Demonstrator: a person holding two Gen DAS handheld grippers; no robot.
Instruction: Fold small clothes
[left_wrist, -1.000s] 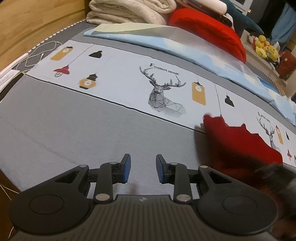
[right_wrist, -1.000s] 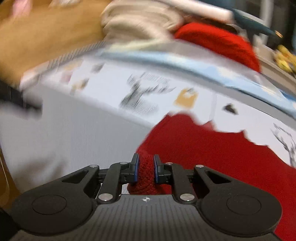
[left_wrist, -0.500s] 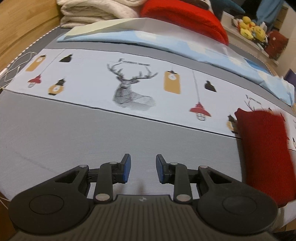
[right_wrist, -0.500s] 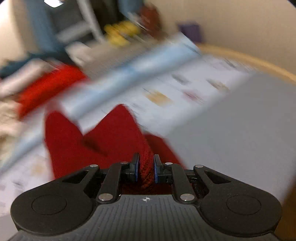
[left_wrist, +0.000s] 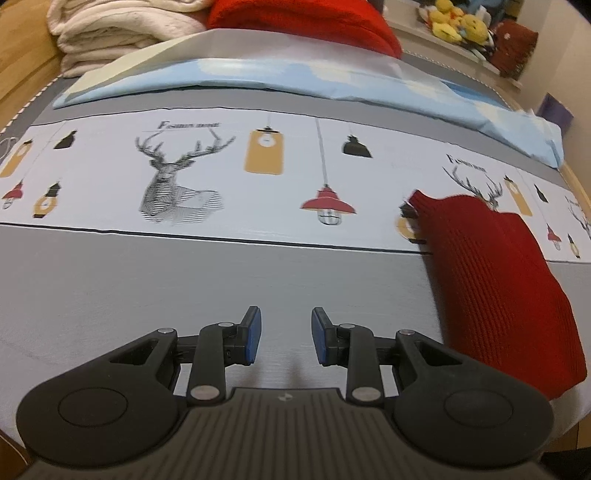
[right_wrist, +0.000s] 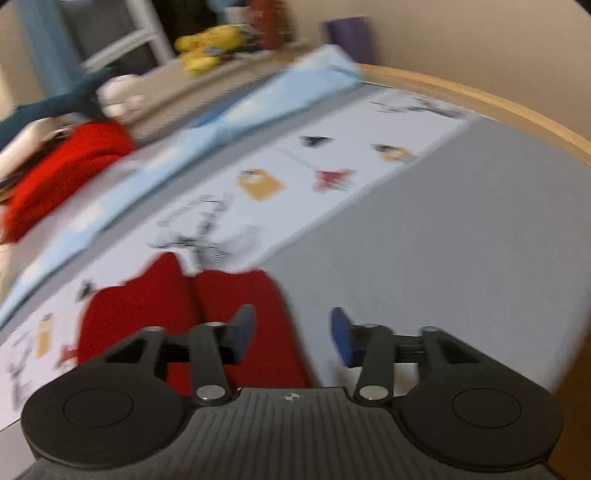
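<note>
A folded dark red knit garment lies on the bed at the right of the left wrist view, across the border between the grey sheet and the printed band. My left gripper hovers over bare grey sheet to its left, jaws open and empty. In the blurred right wrist view the same red garment lies below and left of my right gripper. Its jaws are opening, and the cloth lies beneath them with no pad pressing on it.
A white band printed with deer and lamps crosses the bed. Behind it lie a light blue pillow, a red cushion and folded cream blankets. A wooden bed edge curves at the right. Yellow plush toys sit beyond.
My right gripper carried the red garment to the right, set it on the bed and let go, its jaws spreading apart. My left gripper swept right over the grey sheet, still empty.
</note>
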